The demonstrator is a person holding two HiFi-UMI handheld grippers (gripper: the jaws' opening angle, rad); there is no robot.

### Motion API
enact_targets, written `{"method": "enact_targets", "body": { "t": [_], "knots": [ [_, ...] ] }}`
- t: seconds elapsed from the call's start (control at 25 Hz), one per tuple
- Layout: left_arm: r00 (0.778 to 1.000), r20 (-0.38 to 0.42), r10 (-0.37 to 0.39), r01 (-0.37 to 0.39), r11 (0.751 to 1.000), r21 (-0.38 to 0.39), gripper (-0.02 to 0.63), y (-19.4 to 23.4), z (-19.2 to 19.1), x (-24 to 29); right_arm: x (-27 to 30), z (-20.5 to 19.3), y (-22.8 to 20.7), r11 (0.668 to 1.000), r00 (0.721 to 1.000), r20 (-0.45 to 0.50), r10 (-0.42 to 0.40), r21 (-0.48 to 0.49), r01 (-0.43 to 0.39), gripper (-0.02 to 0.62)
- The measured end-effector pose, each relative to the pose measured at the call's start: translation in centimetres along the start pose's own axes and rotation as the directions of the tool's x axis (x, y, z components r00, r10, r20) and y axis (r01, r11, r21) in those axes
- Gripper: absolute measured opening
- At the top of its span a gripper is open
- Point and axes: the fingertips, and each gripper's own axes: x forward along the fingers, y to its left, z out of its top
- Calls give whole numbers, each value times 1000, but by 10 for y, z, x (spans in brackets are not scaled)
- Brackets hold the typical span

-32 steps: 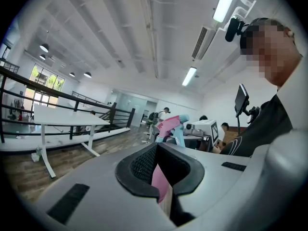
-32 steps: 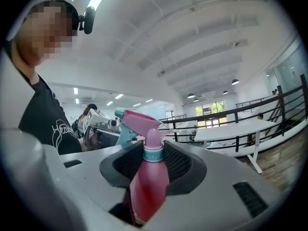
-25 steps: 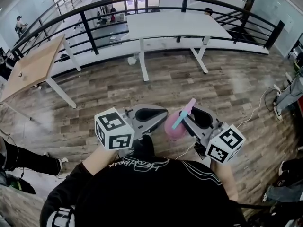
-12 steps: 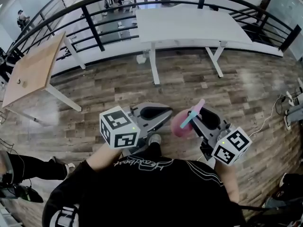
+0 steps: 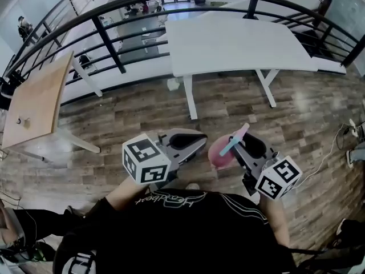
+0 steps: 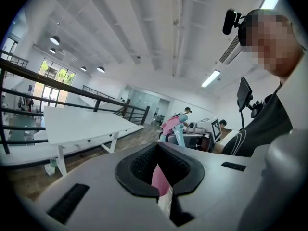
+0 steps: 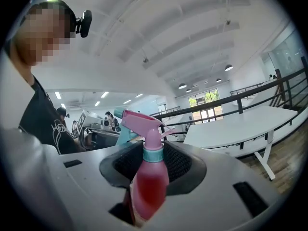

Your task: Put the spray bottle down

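Observation:
A pink spray bottle (image 5: 219, 152) with a pink and teal trigger head stands upright between the jaws of my right gripper (image 5: 238, 141), which is shut on it. The right gripper view shows the bottle (image 7: 147, 189) close up, gripped at its body, in the right gripper (image 7: 153, 163). My left gripper (image 5: 191, 141) is held beside it at chest height, jaws shut. A thin pink sliver that I cannot identify shows in the left gripper (image 6: 161, 178) gap. The bottle (image 6: 172, 124) also appears off to the right in that view. Both grippers hang over the wooden floor.
A white table (image 5: 239, 41) stands ahead, beyond the grippers. A light wooden table (image 5: 37, 99) is at the left. A black railing (image 5: 108, 39) runs behind both. A cable (image 5: 325, 153) lies on the floor at the right. People stand far off.
The white table has come nearer and larger in view as the person walks toward it. Both grippers keep their pose, the right one still holding the bottle.

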Motion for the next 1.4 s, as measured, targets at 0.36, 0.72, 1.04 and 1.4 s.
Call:
{"method": "enact_targets", "body": {
  "t": [0.36, 0.72, 1.04, 1.4],
  "knots": [
    [999, 43, 13, -11, 999, -40, 8, 63, 25, -1, 54, 21, -21, 999, 1000, -2, 8, -40, -8, 133],
    [996, 83, 41, -36, 998, -59, 8, 97, 27, 5, 83, 17, -38, 997, 999, -14, 35, -64, -36, 133],
    [994, 84, 68, -61, 995, -82, 8, 149, 44, 27, 124, 25, -83, 996, 998, -26, 61, -58, -62, 133],
    [992, 61, 112, -101, 983, -154, 8, 264, 65, 85, 210, 37, -191, 994, 992, -77, 105, -8, -105, 133]
  ]
}}
